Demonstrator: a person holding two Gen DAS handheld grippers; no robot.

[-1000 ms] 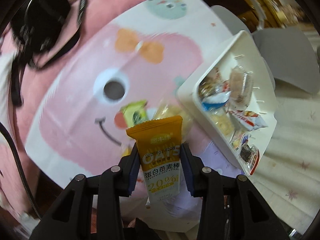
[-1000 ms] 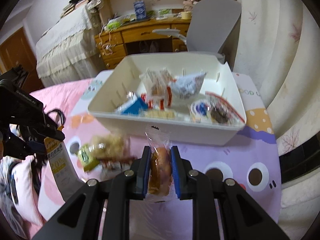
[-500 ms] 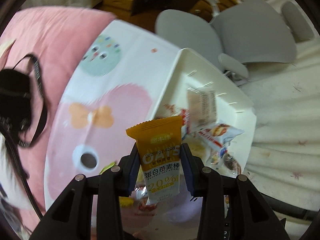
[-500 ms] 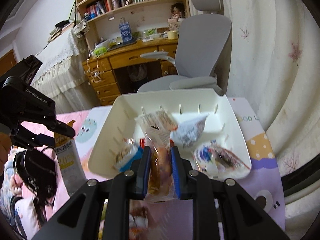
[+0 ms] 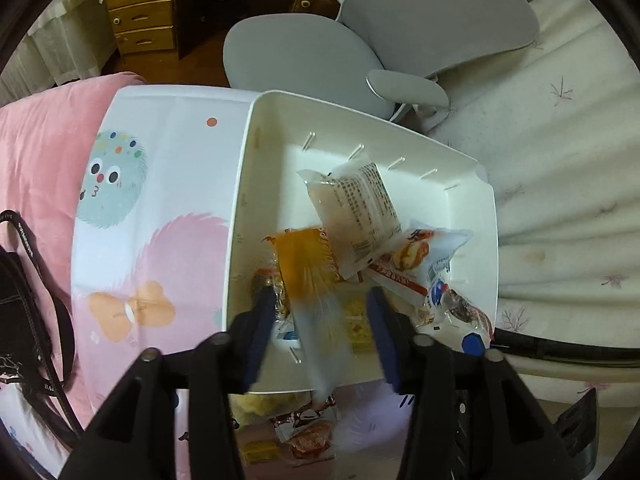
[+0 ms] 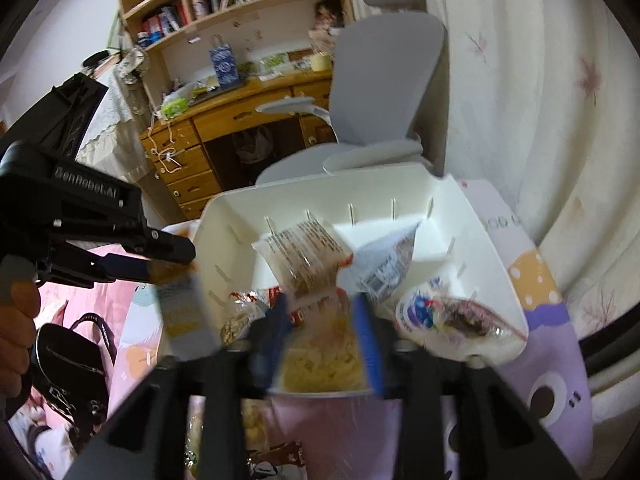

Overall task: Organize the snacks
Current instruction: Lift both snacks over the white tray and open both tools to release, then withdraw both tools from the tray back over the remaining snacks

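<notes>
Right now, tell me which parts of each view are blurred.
Left wrist view: the orange snack bar between the opening left gripper is smeared; the white bin stays sharp. Right wrist view: blue pads and yellow snack blur.

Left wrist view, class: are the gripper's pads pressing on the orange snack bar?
No: the orange snack bar hangs blurred between the opening left gripper, with gaps on both sides.

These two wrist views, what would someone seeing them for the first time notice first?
The white bin, heaped with wrapped snacks, fills the middle of both views on a pink cartoon-print cloth. Right above it, a blurred orange oat bar packet sits between the pads of the opening left claw, apparently dropping in. The right claw is also opening over the bin, and a grey office chair stands behind it.
</notes>
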